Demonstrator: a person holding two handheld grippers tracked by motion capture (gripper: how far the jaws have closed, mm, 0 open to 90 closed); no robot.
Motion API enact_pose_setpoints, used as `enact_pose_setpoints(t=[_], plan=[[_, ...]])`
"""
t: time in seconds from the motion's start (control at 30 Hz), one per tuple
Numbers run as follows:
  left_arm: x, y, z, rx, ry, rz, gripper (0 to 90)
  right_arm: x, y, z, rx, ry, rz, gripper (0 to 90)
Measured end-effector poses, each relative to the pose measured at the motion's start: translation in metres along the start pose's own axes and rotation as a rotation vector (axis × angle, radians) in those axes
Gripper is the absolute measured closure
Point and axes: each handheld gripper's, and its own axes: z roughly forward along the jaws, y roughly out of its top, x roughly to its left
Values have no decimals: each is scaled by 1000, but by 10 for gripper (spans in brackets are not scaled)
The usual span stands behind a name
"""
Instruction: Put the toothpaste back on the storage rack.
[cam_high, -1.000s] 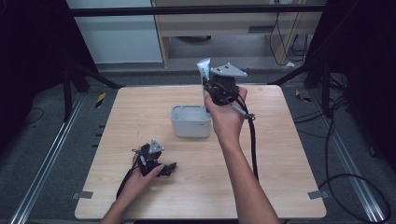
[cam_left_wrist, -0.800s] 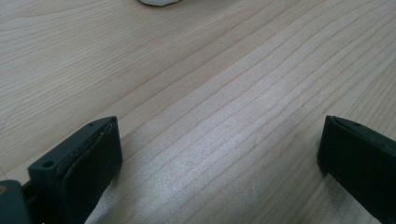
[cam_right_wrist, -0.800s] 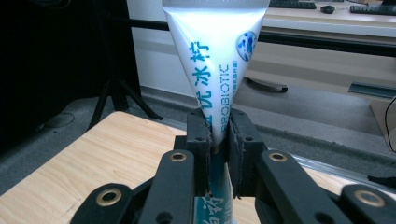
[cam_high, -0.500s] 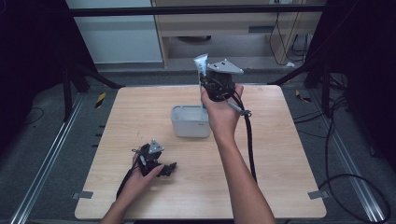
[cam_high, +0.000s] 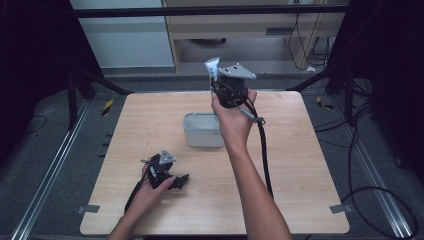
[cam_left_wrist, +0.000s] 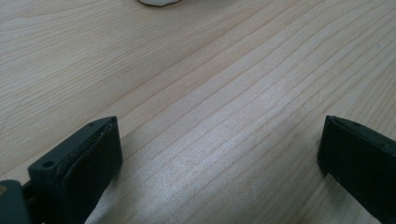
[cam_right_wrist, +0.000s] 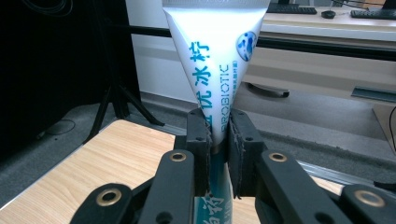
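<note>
- While the toothpaste tube (cam_right_wrist: 217, 60) stands pinched in the right gripper (cam_high: 227, 90), it is held up in the air above the far part of the worktop (cam_high: 300, 165), its flat crimped end uppermost and its white body with blue lettering fanning out above the jaws.
- Those jaws are clamped tight on the tube's narrow lower part, one pad on each side, as the right gripper view shows plainly.
- Just below and toward the person sits a small pale grey bin (cam_high: 202, 129), open at the top and apart from the tube; what lies inside it I cannot tell.
- Judging from this, the step in hand is the carry: the tube is lifted, not yet set anywhere.
- If the bin is the goal, the next move calls for bringing the tube over its opening, lowering it upright between the walls, and only then parting the jaws.
- Farther out, the left gripper (cam_high: 165, 172) rests low at the near left of the worktop, its jaws wide apart on bare wood, holding nothing.
</note>
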Motion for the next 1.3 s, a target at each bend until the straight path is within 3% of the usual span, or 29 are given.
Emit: enact_pose_setpoints(t=[0.37, 0.73, 0.97, 1.3], plan=[[0, 0, 0, 0, 0, 0, 0, 11, -4, 13, -1, 24, -3, 802], [0, 0, 0, -3, 2, -1, 0, 21, -15, 38, 6, 45, -6, 801], [0, 0, 0, -3, 1, -2, 0, 26, -28, 51, 15, 49, -16, 801], [0, 0, 0, -1, 0, 1, 0, 22, -51, 62, 40, 42, -3, 800]])
